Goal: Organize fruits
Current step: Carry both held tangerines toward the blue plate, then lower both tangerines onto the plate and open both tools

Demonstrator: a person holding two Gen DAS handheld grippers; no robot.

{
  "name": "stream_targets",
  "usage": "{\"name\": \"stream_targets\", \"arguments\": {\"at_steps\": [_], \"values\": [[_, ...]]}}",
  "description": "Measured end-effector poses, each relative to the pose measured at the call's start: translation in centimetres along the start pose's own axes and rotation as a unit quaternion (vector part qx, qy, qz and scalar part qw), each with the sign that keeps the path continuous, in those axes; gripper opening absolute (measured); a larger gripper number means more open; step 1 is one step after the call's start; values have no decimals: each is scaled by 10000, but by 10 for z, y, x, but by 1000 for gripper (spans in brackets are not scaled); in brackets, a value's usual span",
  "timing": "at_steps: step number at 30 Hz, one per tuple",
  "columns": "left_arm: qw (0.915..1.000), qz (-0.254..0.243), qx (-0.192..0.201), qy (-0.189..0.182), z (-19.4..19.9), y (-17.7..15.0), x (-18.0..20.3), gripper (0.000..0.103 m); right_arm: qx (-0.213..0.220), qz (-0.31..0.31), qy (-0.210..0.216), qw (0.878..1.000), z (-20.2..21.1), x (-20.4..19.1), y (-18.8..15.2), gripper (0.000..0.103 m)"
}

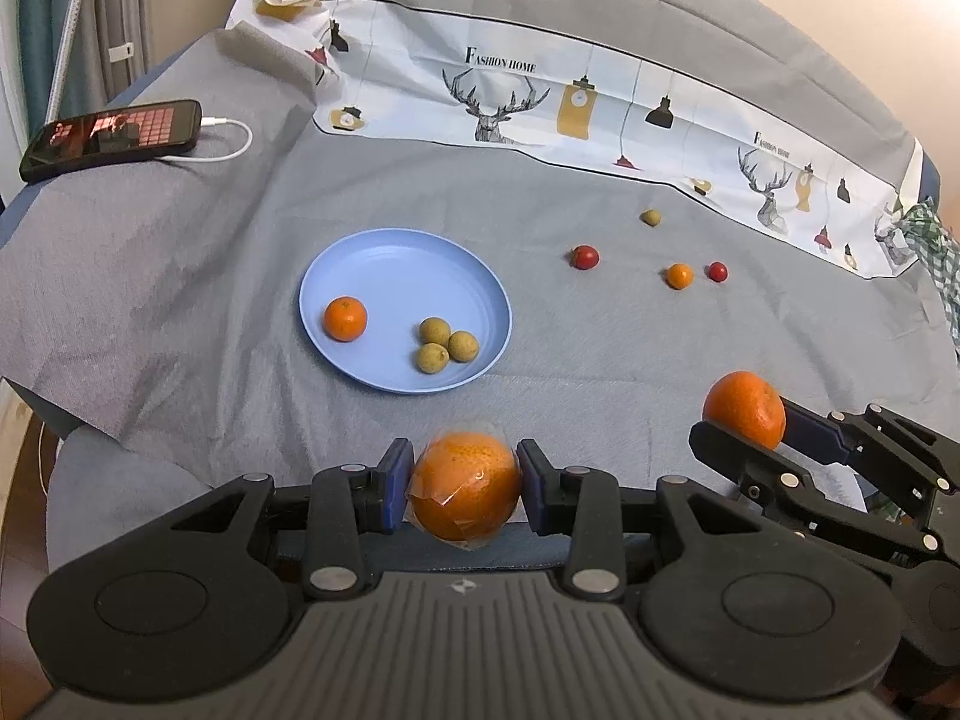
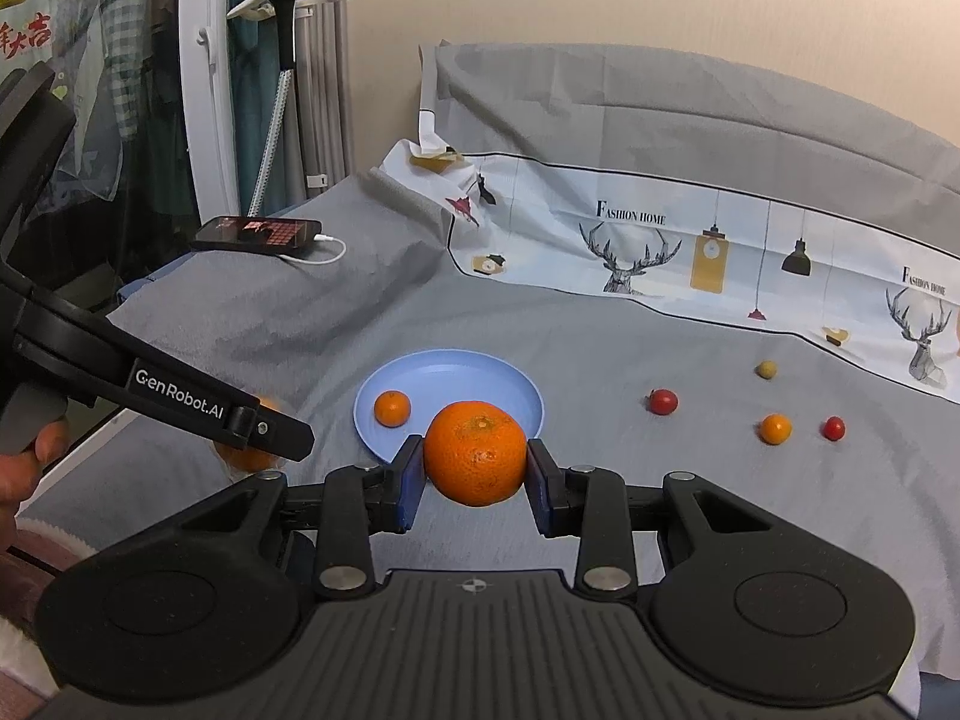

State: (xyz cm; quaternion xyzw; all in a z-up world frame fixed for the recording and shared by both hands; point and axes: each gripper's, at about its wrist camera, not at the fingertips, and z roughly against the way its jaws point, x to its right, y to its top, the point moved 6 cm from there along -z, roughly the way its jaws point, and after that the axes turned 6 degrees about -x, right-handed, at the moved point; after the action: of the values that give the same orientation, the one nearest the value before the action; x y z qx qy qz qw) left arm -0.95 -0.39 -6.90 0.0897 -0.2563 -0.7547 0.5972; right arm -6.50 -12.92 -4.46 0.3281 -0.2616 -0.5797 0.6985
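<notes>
My left gripper (image 1: 465, 483) is shut on a plastic-wrapped orange (image 1: 465, 486), held above the grey cloth in front of the blue plate (image 1: 384, 267). The plate holds a small mandarin (image 1: 345, 318) and three longans (image 1: 447, 345). My right gripper (image 2: 476, 468) is shut on a bare orange (image 2: 476, 453), held just in front of the plate (image 2: 456, 375). The right gripper also shows in the left wrist view (image 1: 744, 426), to the right. Two cherry tomatoes (image 1: 584, 257) (image 1: 717, 270), a kumquat (image 1: 679, 275) and a loose longan (image 1: 650, 216) lie right of the plate.
A phone (image 1: 111, 138) on a white cable lies at the far left. A printed deer-pattern cloth (image 1: 540, 108) runs along the back. A checked green cloth (image 1: 936, 252) lies at the right edge. A garment steamer stand (image 2: 279, 60) is beyond the bed.
</notes>
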Motion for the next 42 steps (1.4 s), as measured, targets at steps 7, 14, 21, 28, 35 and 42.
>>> {"name": "stream_targets", "arguments": {"at_steps": [7,14,21,28,35,42], "values": [[9999,61,-80,8,-7,2,-4,41,-113,4,35,9999,-7,1,0,37],[9998,121,-147,13,-14,4,-8,41,-279,30,54,9996,-18,2,0,37],[9996,194,-213,8,-23,10,-15,41,-433,60,52,9990,-30,0,-1,37],[9993,310,-213,27,-32,24,-25,41,-560,104,13,9984,-45,1,2,37],[9988,418,-181,178,-48,52,-38,41,-645,99,4,9979,-69,5,10,37],[9979,437,-270,394,-85,85,-48,41,-781,64,50,9969,-109,10,22,37]]}}
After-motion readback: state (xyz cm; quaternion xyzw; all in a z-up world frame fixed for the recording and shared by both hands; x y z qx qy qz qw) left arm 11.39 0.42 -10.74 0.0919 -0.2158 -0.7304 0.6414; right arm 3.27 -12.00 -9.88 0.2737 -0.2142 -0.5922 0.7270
